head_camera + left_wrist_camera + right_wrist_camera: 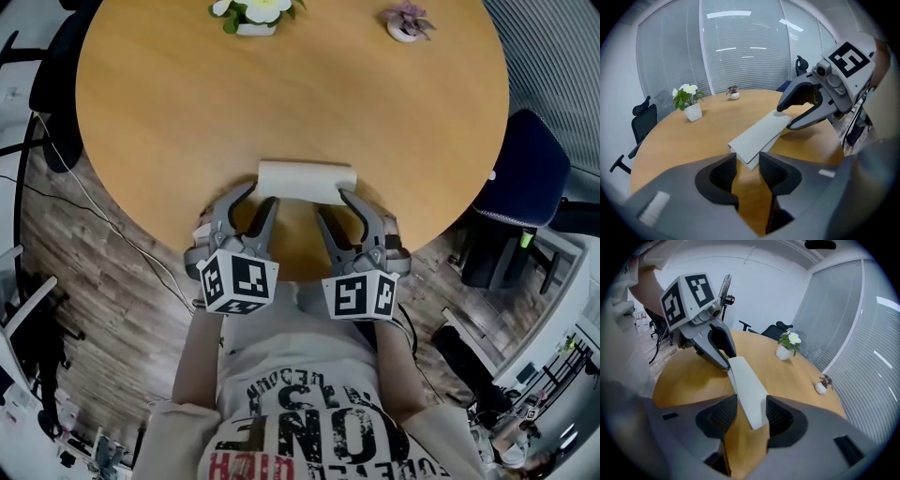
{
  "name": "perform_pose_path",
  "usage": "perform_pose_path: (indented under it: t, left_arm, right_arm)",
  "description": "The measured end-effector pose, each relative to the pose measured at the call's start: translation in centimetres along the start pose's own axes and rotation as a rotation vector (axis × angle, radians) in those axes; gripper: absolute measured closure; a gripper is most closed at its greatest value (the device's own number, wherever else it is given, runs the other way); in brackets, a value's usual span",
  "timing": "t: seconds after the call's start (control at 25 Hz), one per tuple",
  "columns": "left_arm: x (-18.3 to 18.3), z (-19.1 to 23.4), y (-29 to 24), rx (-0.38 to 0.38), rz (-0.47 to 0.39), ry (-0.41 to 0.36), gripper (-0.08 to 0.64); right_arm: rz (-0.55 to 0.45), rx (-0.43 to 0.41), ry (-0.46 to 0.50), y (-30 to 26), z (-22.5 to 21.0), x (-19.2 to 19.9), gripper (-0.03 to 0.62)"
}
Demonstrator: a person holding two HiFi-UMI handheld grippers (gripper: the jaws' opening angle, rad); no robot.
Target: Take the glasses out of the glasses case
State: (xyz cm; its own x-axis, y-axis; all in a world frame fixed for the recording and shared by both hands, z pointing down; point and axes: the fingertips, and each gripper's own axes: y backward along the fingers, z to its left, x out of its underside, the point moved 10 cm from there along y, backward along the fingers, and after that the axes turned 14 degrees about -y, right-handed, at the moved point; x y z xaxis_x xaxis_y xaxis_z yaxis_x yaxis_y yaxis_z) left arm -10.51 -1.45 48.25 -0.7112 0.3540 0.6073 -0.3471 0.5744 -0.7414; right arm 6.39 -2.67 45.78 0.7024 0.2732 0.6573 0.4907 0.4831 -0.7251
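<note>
The case (307, 180) lies closed on the tabletop (281, 94), long axis crosswise to you; your left gripper (261, 195), fingers wide and empty, sits just short of the case's left end; your right gripper (335, 202), fingers apart, straddles its right end ungripped, so it's nearer.

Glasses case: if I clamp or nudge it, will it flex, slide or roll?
Probably stiff: the glasses case holds straight edges and flat faces. Its smooth white shell on the polished wooden table looks apt to slide when pushed from one end. Lying flat and low, it seems unlikely to roll or tip.
</note>
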Motion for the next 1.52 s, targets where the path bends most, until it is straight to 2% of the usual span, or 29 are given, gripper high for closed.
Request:
perform_pose_path:
  t: [0.24,0.56,0.68,1.52]
  left_arm:
    - [0.0,0.1,-0.1,0.024,0.007,0.020,0.397]
    - [0.2,0.3,0.0,0.034,-0.001,0.039,0.397]
    - [0.2,0.3,-0.1,0.037,-0.002,0.048,0.397]
    - [0.6,0.4,-0.2,0.058,-0.018,0.106,0.399]
  right_arm:
    - [0.036,0.005,0.049,-0.8,0.1,0.5,0.413]
    - [0.067,0.058,0.185,-1.4,0.6,0.3,0.391]
    - [0.075,0.074,0.204,-1.6,0.6,0.5,0.385]
    - [-0.037,0.139,-0.020,0.4,-2.3,-1.1,0.385]
